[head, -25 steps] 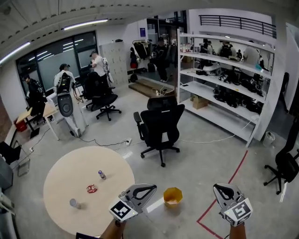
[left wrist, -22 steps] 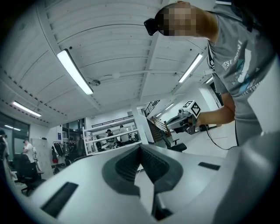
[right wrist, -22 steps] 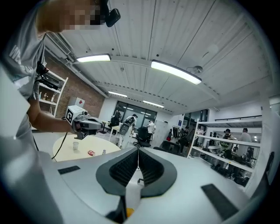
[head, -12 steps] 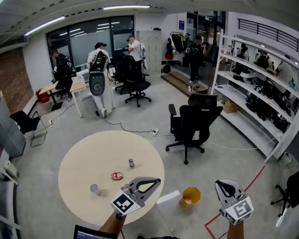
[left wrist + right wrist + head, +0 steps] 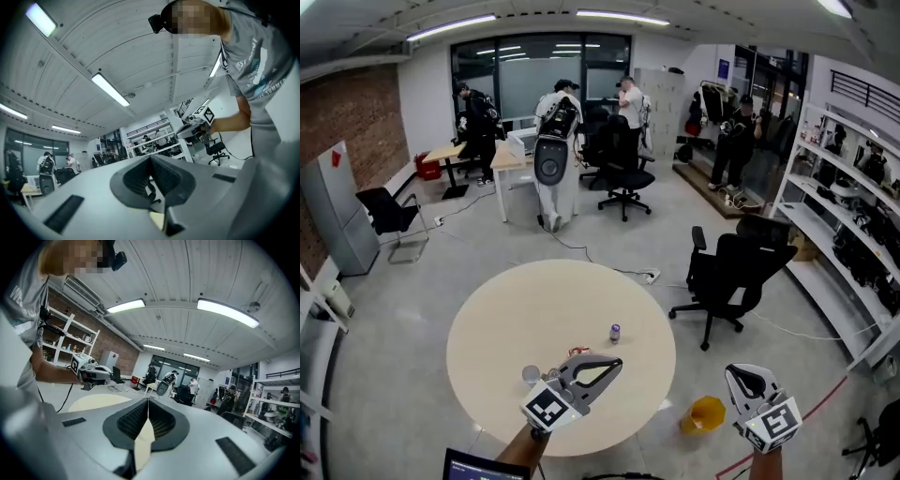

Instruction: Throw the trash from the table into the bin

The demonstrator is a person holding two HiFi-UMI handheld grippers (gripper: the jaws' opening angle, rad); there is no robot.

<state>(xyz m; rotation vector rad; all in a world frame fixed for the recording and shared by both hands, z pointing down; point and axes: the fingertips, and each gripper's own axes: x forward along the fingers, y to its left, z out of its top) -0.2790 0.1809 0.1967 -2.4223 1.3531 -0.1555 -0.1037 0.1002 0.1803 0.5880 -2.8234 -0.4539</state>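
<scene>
Left gripper [image 5: 615, 361]: over the near edge of the round table [image 5: 534, 309]. Jaws closed flat together, nothing between them.

Right gripper [image 5: 741, 372]: off the table's near-right side, above bare floor. Jaws likewise pressed together, empty.

Yellow bin [image 5: 707, 413]: on the floor just off the table's near-right edge, open top up. In the head view it sits between the table rim and my right gripper.

Trash, all on the table's near half:
- pale cup [image 5: 531, 375], upright, just left of my left gripper;
- red wrapper [image 5: 578, 352], partly hidden behind that gripper's tip;
- small can [image 5: 615, 332], upright, a little farther in, right of the table's centre.

Black office chair [image 5: 731, 277]: beside the table's far-right edge.

People [image 5: 630, 103]: standing well beyond the table's far side, around a desk [image 5: 514, 161].
</scene>
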